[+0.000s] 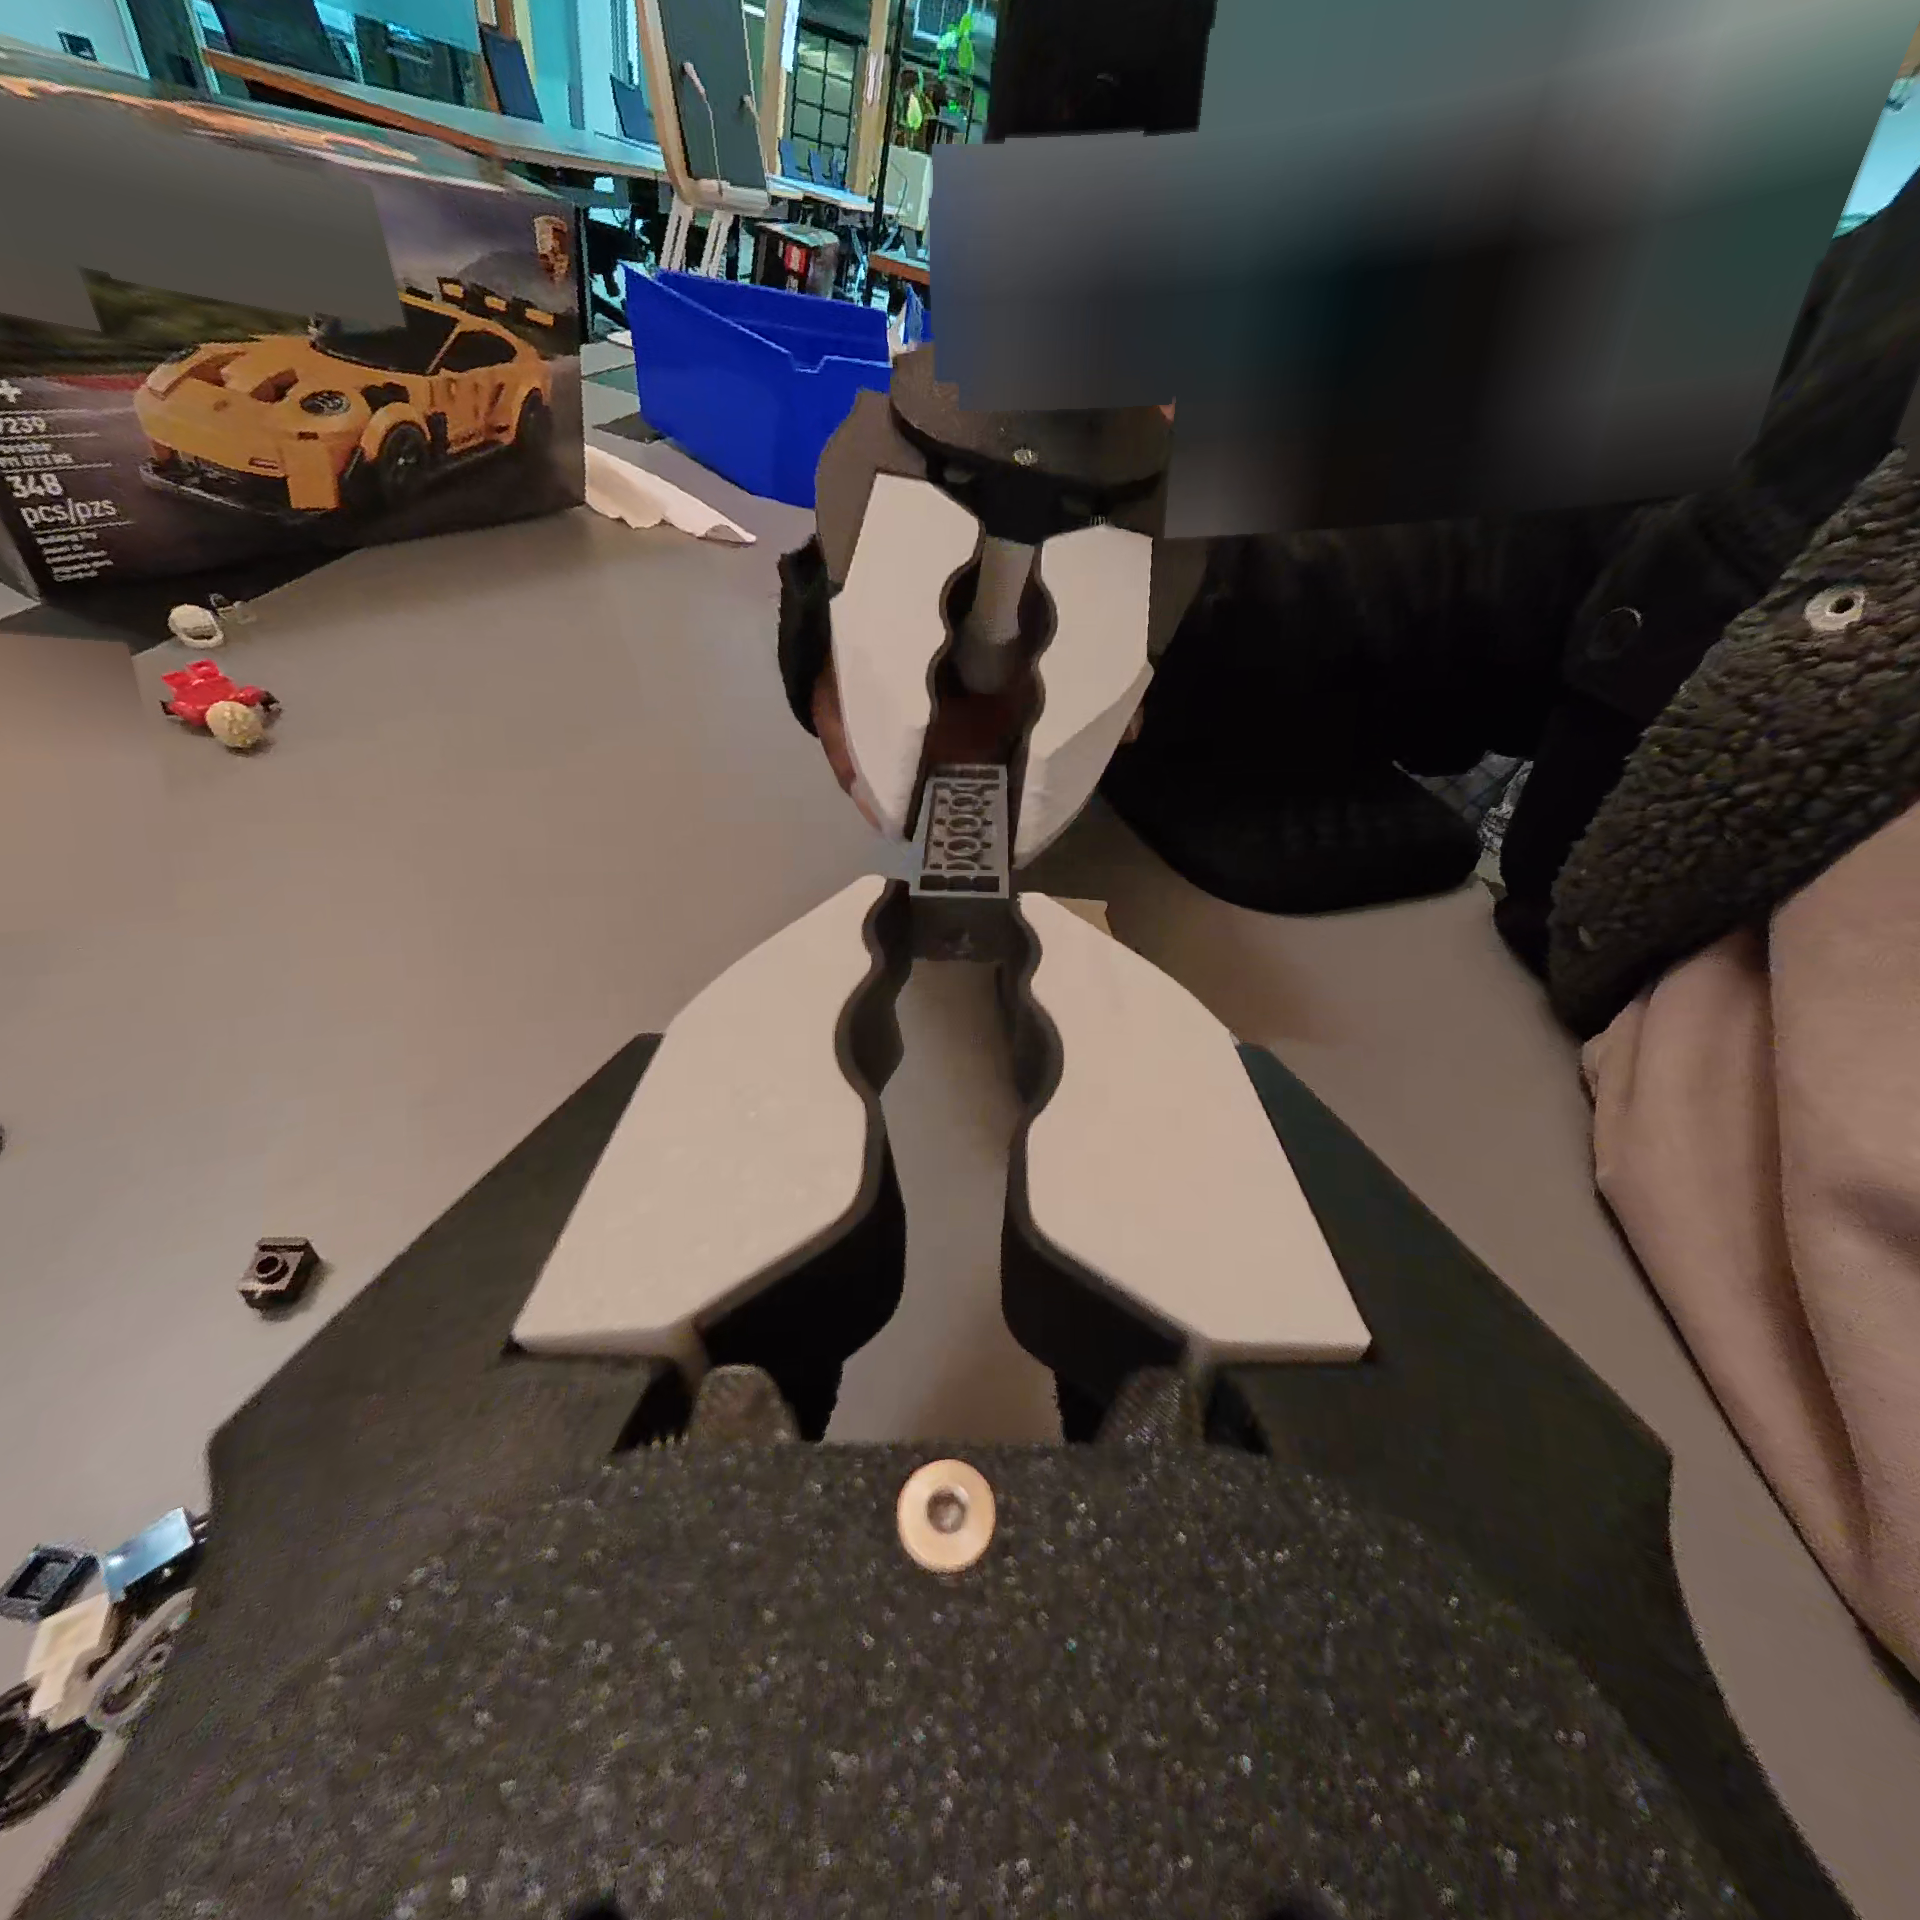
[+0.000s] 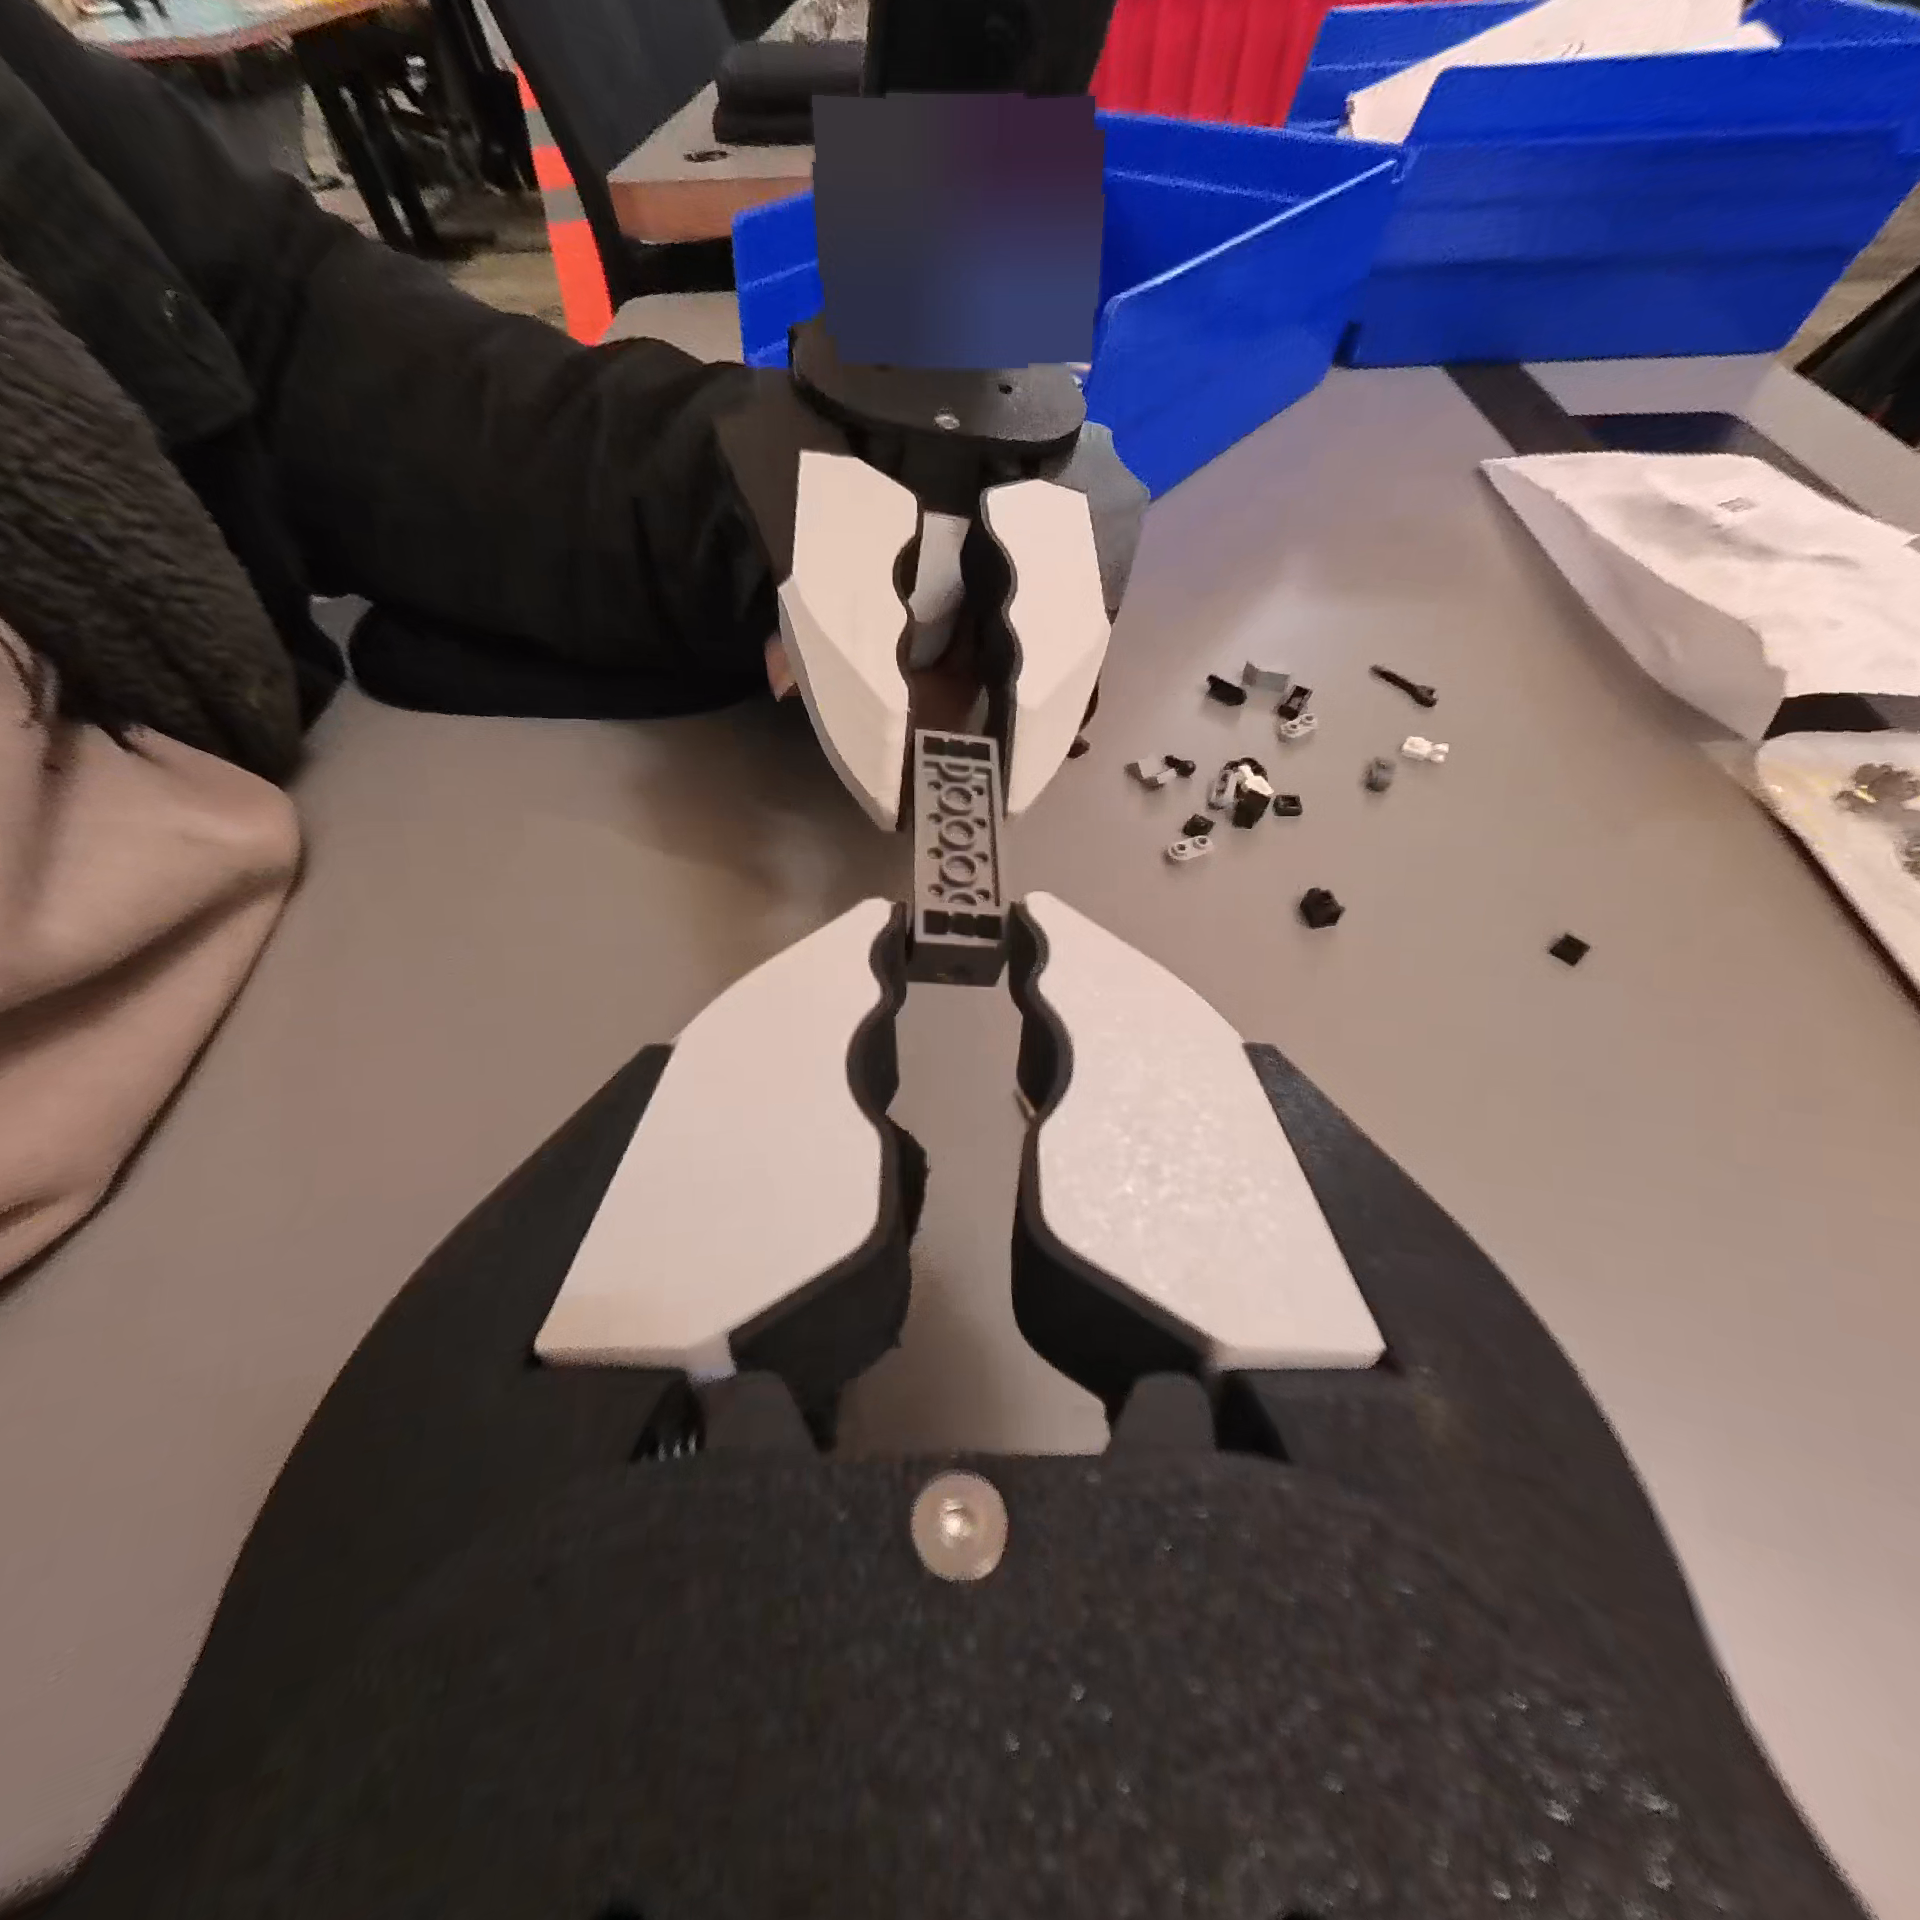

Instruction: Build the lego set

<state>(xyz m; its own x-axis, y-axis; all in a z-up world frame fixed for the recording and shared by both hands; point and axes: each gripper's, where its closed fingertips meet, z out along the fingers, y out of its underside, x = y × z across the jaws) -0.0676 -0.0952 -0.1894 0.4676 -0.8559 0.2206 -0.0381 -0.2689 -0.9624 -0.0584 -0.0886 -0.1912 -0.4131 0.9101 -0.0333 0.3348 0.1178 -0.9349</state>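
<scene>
plate (image 2: 958,842): dark grey
tool (image 2: 954,920) fingers (image 2: 774,1132): white, black-edged
bench (image 2: 1455,1091): grey
bins (image 2: 1558,208): blue
box (image 1: 291,416): yellow car

Your grippers' white fingers (image 2: 769,1164) look matt, grainy plastic. Beyond them, the blue bins (image 2: 1558,208) look smooth plastic; right, a white paper bag (image 2: 1704,582).

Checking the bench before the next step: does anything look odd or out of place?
Nothing looks damaged or spilled. The long dark grey lego plate is held studs-down above the grey table, one end in the left claw, the other in the right claw. Small loose lego pieces lie scattered.
</scene>
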